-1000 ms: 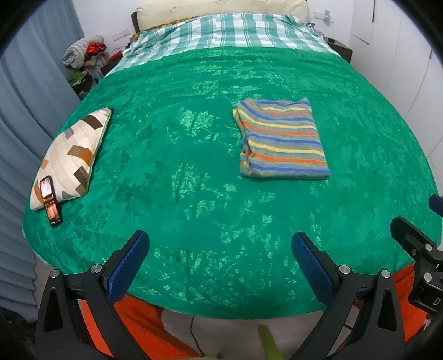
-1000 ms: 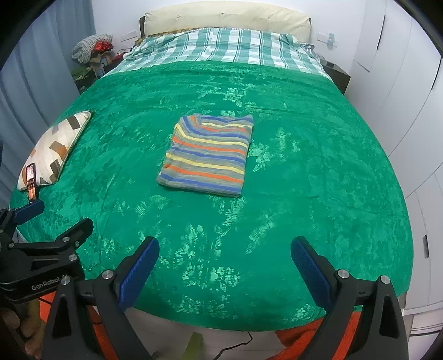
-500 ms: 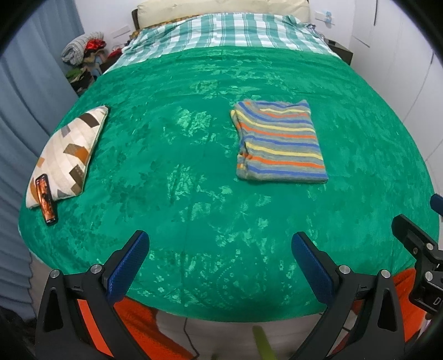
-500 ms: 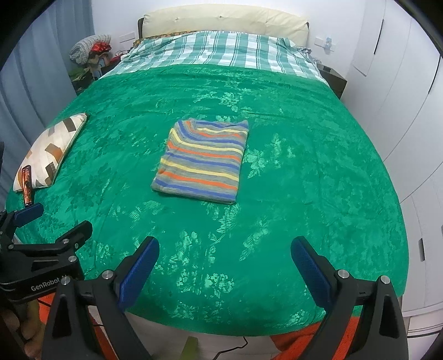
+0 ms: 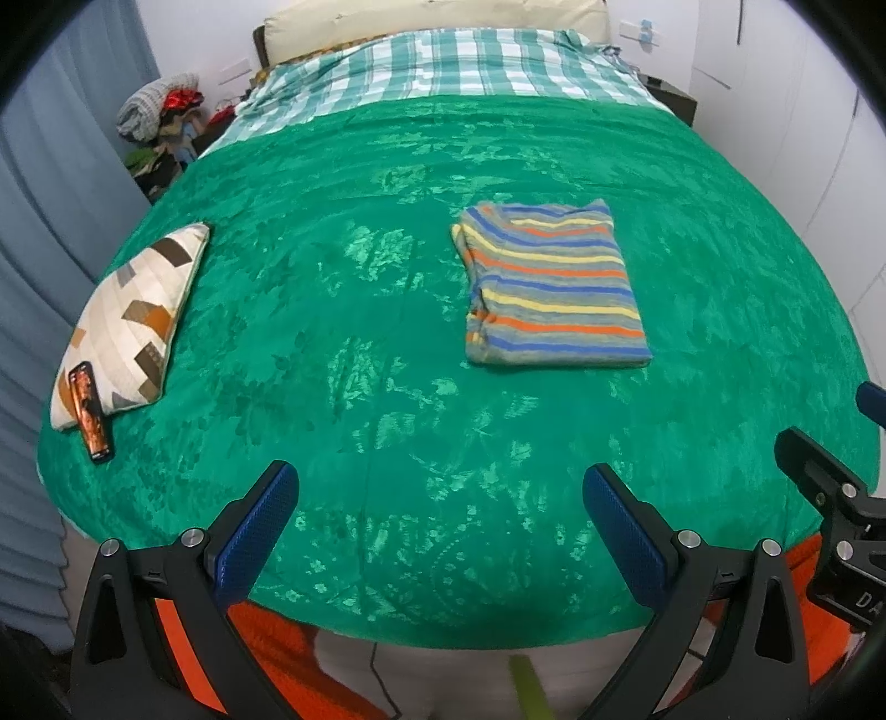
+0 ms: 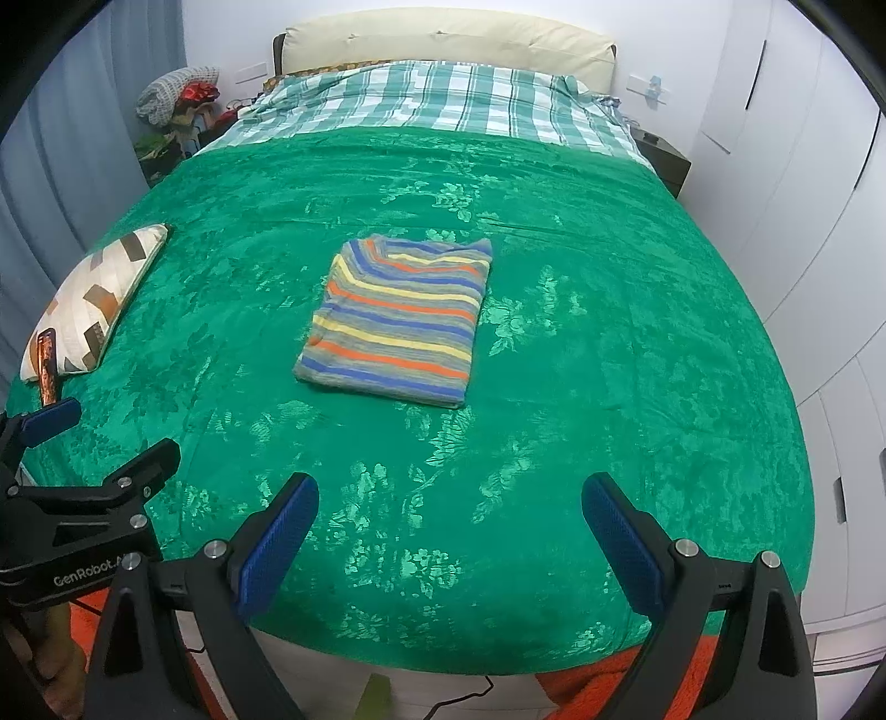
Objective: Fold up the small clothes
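- Here, a striped shirt (image 5: 554, 288) lies folded into a neat rectangle on the green bedspread (image 5: 343, 343), about mid-bed, well apart from both grippers.
- The left gripper (image 5: 440, 523) hangs over the foot of the bed — jaws wide, nothing between them.
- The right gripper (image 6: 449, 526) is beside it, likewise over the foot edge, jaws wide and empty.
- A patterned cushion (image 5: 133, 315) sits near the bed's left edge, with a phone (image 5: 91, 415) leaning on its near corner.
- A checked blanket (image 6: 443, 99) covers the head end — beyond it, a cream headboard (image 6: 443, 36).
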The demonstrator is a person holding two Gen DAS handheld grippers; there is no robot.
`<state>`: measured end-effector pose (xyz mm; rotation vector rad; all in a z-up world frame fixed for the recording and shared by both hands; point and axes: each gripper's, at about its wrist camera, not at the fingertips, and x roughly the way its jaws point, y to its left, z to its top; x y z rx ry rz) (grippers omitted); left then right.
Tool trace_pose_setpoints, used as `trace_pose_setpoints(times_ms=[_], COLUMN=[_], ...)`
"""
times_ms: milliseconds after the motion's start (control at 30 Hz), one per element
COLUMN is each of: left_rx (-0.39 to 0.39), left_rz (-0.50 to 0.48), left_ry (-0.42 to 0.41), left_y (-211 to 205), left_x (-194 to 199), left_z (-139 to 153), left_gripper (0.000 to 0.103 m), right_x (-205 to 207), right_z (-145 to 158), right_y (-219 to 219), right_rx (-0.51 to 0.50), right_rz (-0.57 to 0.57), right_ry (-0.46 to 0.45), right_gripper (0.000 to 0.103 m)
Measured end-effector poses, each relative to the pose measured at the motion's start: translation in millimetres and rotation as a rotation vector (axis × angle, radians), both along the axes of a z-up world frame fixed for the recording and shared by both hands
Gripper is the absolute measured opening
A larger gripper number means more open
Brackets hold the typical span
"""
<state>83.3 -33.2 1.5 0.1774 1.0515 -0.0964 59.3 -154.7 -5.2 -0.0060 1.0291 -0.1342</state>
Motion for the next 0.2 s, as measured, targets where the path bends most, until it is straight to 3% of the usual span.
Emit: trace_pose_setpoints(times_ms=[200], left_rx=[0.001], left_rz=[-0.03], left_ry=[-0.042], left_y=[-4.6], left_x=[-7.4], left_z=[6.0], left_gripper=[0.103], right_x=[0.4], right_z=[0.1], right_y=[-2.8], right_rx=[-0.002], right_rz=[-0.011], right_ry=[-0.008], right_gripper=[0.095])
